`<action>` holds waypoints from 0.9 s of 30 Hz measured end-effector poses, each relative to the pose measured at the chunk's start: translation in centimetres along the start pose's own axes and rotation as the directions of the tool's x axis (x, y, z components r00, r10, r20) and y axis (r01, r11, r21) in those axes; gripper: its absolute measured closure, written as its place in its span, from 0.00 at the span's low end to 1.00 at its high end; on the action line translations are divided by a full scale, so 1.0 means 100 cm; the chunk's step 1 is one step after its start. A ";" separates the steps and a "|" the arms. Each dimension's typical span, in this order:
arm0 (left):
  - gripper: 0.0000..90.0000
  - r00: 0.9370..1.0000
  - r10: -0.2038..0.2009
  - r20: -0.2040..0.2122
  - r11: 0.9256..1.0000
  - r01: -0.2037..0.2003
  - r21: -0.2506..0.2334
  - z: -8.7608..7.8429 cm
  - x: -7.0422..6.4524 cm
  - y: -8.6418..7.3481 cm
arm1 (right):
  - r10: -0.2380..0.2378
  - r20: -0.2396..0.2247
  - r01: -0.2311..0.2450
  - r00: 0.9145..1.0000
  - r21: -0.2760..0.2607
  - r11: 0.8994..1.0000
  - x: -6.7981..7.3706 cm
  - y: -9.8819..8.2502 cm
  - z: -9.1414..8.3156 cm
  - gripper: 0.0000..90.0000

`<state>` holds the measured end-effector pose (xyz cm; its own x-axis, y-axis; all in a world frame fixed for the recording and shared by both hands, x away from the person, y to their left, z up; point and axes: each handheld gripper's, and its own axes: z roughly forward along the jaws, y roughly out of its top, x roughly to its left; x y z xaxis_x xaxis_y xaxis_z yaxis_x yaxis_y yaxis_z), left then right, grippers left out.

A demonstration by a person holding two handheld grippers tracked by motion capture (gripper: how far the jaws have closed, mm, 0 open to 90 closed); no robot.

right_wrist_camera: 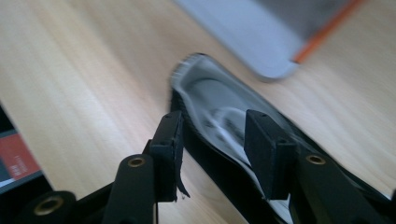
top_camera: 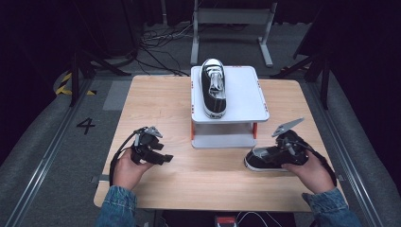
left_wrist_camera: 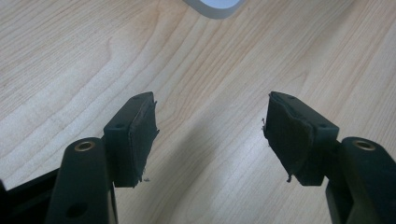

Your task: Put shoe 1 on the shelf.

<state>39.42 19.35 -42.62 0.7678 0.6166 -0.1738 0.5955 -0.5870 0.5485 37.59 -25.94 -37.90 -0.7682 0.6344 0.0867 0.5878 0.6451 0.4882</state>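
The right tool (top_camera: 265, 156) stands parted astride the collar of the black shoe (top_camera: 260, 163) lying on the surface (top_camera: 156, 94) near the white stand (top_camera: 246, 94), the left tool (top_camera: 163, 159) idles open, and closing off-centre could pinch fabric and drop it.

Two black-and-white sneakers are showing: one sneaker (top_camera: 213, 88) is lying on top of the white stand (top_camera: 246, 92), and a second sneaker (top_camera: 265, 160) is lying on the wooden table (top_camera: 156, 104) just in front of that stand's right corner. One stand is sitting on one table.
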 end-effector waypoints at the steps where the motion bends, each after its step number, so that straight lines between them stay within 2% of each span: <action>1: 0.39 1.000 -0.008 0.002 1.000 0.008 -0.003 0.000 0.000 -0.001 | -0.018 -0.018 0.018 1.000 0.006 1.000 0.003 0.003 0.006 0.65; 2: 0.39 1.000 -0.011 -0.001 1.000 0.011 -0.005 -0.001 0.000 -0.002 | -0.034 -0.041 0.034 0.999 0.010 0.999 0.007 0.006 0.012 0.65; 4: 0.39 1.000 -0.011 -0.003 1.000 0.011 -0.002 -0.001 0.000 -0.002 | -0.052 -0.054 0.054 0.997 0.022 0.998 0.009 0.011 0.022 0.66; 6: 0.39 1.000 -0.007 0.000 1.000 0.007 -0.001 -0.001 0.000 -0.003 | -0.057 -0.078 0.060 0.995 0.044 0.997 0.009 0.012 0.030 0.73; 7: 0.39 1.000 -0.008 -0.001 1.000 0.008 -0.002 -0.001 0.000 -0.003 | -0.058 -0.069 0.061 0.996 0.053 0.997 0.010 0.012 0.032 0.80; 8: 0.39 1.000 -0.009 -0.002 1.000 0.009 -0.002 -0.001 0.000 -0.002 | -0.054 -0.053 0.057 0.997 0.059 0.997 0.010 0.012 0.032 0.88; 9: 0.39 1.000 -0.007 -0.001 1.000 0.007 -0.002 -0.001 0.001 -0.002 | -0.050 -0.049 0.053 0.998 0.059 0.997 0.010 0.011 0.028 0.93; 12: 0.39 1.000 -0.005 -0.001 1.000 0.005 -0.001 0.001 0.001 0.000 | -0.057 -0.083 0.063 0.995 0.083 0.995 0.013 0.005 0.019 0.94; 18: 0.38 1.000 0.012 0.018 1.000 -0.012 0.001 0.007 -0.001 0.010 | -0.083 -0.112 0.099 0.990 0.142 0.985 0.028 -0.015 0.000 0.92; 20: 0.38 1.000 0.017 0.024 1.000 -0.017 0.000 0.009 0.000 0.013 | -0.075 -0.151 0.101 0.986 0.174 0.980 0.030 -0.026 -0.002 0.90; 21: 0.38 0.999 0.015 0.029 1.000 -0.015 0.001 0.010 0.000 0.015 | -0.074 -0.159 0.100 0.984 0.159 0.982 0.029 -0.028 -0.004 0.87; 23: 0.38 0.999 0.020 0.033 1.000 -0.020 -0.010 0.012 -0.001 0.017 | -0.043 -0.149 0.064 0.988 0.139 0.988 0.026 -0.030 -0.004 0.68; 24: 0.38 0.999 0.022 0.035 1.000 -0.022 -0.009 0.013 -0.001 0.017 | -0.024 -0.138 0.044 0.990 0.140 0.989 0.024 -0.031 -0.004 0.65; 26: 0.38 0.999 0.028 0.032 1.000 -0.028 -0.002 0.013 -0.001 0.019 | -0.022 -0.114 0.035 0.993 0.119 0.992 0.024 -0.032 -0.009 0.57; 27: 0.38 0.999 0.020 0.032 1.000 -0.020 -0.003 0.013 -0.001 0.019 | -0.017 -0.098 0.027 0.995 0.103 0.994 0.023 -0.032 -0.012 0.57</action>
<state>40.79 17.51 -42.59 0.7867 0.5876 -0.1893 0.5795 -0.5972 0.5545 33.59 -27.06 -38.26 -0.7991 0.5787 0.1630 0.5899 0.7023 0.3984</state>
